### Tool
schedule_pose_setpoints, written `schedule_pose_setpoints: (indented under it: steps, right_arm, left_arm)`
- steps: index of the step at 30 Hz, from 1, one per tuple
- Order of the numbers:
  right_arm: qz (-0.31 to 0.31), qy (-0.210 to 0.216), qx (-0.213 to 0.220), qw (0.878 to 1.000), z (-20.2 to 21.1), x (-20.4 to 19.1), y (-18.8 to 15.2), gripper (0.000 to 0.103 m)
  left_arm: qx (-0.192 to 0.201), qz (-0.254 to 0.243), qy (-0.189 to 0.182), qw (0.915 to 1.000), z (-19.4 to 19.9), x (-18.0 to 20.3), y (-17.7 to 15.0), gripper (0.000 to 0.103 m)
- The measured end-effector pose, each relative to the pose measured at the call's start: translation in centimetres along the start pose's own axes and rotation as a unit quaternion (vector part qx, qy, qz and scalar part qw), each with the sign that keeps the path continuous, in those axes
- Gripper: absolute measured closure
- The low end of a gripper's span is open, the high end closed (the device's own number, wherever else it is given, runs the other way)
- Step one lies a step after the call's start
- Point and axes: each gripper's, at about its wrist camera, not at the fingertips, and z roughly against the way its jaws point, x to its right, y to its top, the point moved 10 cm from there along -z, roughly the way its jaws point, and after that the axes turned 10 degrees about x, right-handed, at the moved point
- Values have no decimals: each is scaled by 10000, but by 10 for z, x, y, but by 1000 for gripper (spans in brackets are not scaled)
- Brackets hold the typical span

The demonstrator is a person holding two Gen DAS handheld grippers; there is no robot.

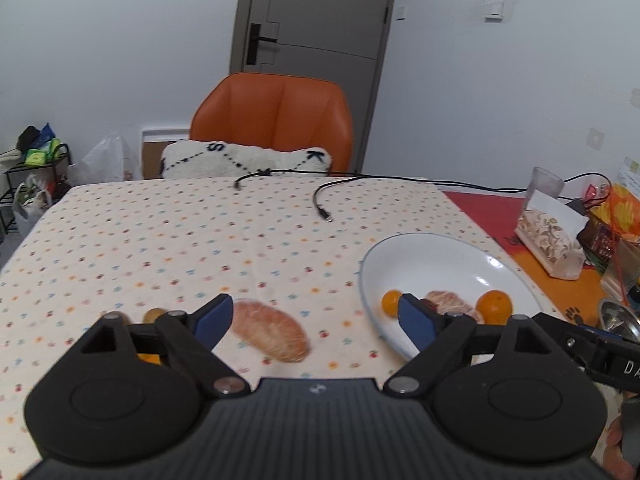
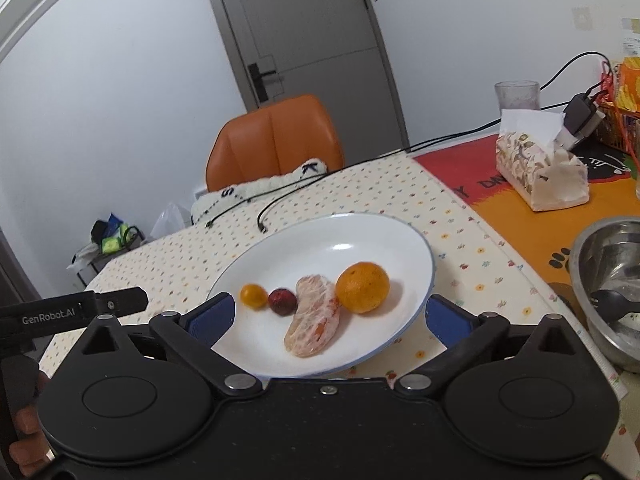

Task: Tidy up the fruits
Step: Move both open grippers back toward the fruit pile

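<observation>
Pale peeled citrus segment (image 1: 272,330) on tabletop (image 1: 160,240), between wide-open, empty left gripper (image 1: 316,316) fingers: soft, may tear or squash if pinched; right gripper (image 2: 328,312) equally open, empty, over plate (image 2: 360,232).

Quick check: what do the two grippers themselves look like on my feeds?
Both match: black plastic bodies with round hubs, silver pivot bolts and ribbed bases. The left gripper and right gripper carry blue finger pads. White "GenRobot.AI" lettering marks the left one's side. No sleeves or cables show.

table (image 1: 160,232) in dotted cloth (image 1: 120,264): white plate (image 2: 360,232), peeled segment (image 1: 272,334), black cable (image 1: 320,200), steel bowl (image 2: 600,248)
</observation>
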Motion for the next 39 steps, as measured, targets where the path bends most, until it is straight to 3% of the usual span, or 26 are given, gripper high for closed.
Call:
schedule_pose_setpoints:
  steps: [8,17,31,39]
  right_arm:
    - [186,177,-10,9997,3,-21,-2,0]
    - [149,846,-170,9962,-1,-60,-10,0]
    - [259,1233,-400,9912,-10,-99,-23,0]
    - [359,1402,-480,9883,-14,-116,-28,9]
  left_arm:
    - [10,-19,106,9999,20,-22,-2,12]
    - [16,-10,303,9995,37,-56,-7,12]
    - [61,184,513,9985,53,-104,-7,12]
    - [138,357,685,9969,53,-124,-7,15]
